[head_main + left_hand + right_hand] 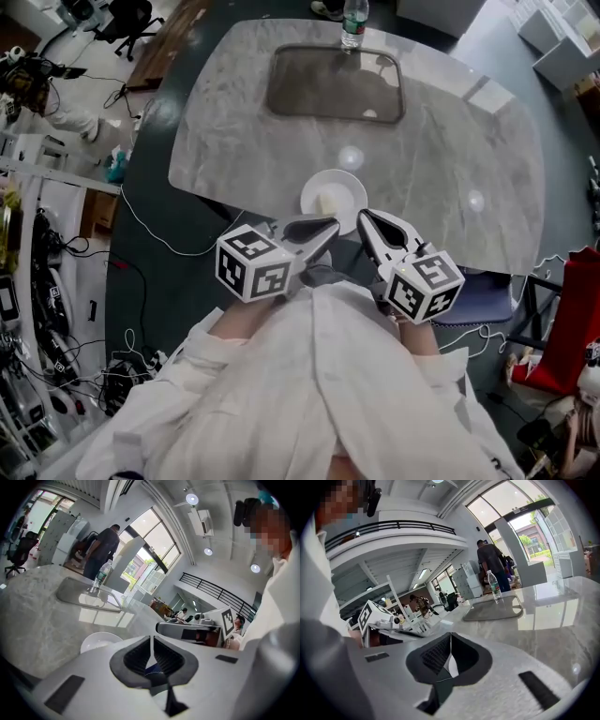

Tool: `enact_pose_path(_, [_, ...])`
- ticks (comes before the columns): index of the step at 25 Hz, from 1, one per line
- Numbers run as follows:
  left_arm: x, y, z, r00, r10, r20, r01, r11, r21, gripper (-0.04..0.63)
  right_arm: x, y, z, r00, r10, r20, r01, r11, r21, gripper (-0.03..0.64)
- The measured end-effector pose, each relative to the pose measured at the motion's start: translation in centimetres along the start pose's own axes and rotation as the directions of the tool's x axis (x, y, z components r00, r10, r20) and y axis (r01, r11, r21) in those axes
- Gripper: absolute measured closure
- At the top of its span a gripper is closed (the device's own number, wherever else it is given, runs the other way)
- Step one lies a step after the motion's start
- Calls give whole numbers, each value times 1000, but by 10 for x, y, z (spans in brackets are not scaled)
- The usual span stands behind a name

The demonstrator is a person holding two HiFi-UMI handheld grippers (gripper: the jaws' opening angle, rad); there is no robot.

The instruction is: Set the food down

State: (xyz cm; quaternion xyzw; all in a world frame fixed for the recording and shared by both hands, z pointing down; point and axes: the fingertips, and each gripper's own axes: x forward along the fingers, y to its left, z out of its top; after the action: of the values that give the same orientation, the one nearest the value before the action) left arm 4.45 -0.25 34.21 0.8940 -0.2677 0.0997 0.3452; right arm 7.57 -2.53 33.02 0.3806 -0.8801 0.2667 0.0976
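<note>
Grey-padded jaws on the left gripper (330, 226) and right gripper (367, 218) are both clenched on nothing and held close to the person's chest, presumably because the food (328, 202) already lies on the one white plate (309, 190) just beyond their tips. Farther along the marble table (459, 141) stand one tray (319, 89) and one water bottle (352, 23).

The bench (450, 141) is pale grey with marbled veining. The tray (335, 84) at its far side is dull brown-grey. The plate (352, 183) is white, and the food (327, 202) on it is pale yellow. The left claw (330, 225) and right claw (364, 217) are light grey with black pads. Their cubes (253, 264) carry black-and-white square markers. The bottle (352, 23) has a green label.
</note>
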Motion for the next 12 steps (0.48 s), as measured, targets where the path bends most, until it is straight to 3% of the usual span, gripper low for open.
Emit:
enact_pose_path(7, [3,14,5,1000,23,13,-23,1000,4,563,12,-13,-6,999,12,-29,-11,1000,29,612])
enact_pose_path(12, [-3,27,3,998,44,33,-43,999,-32,563,24,-9,-14,998,18,-66,-17,1000,26,612])
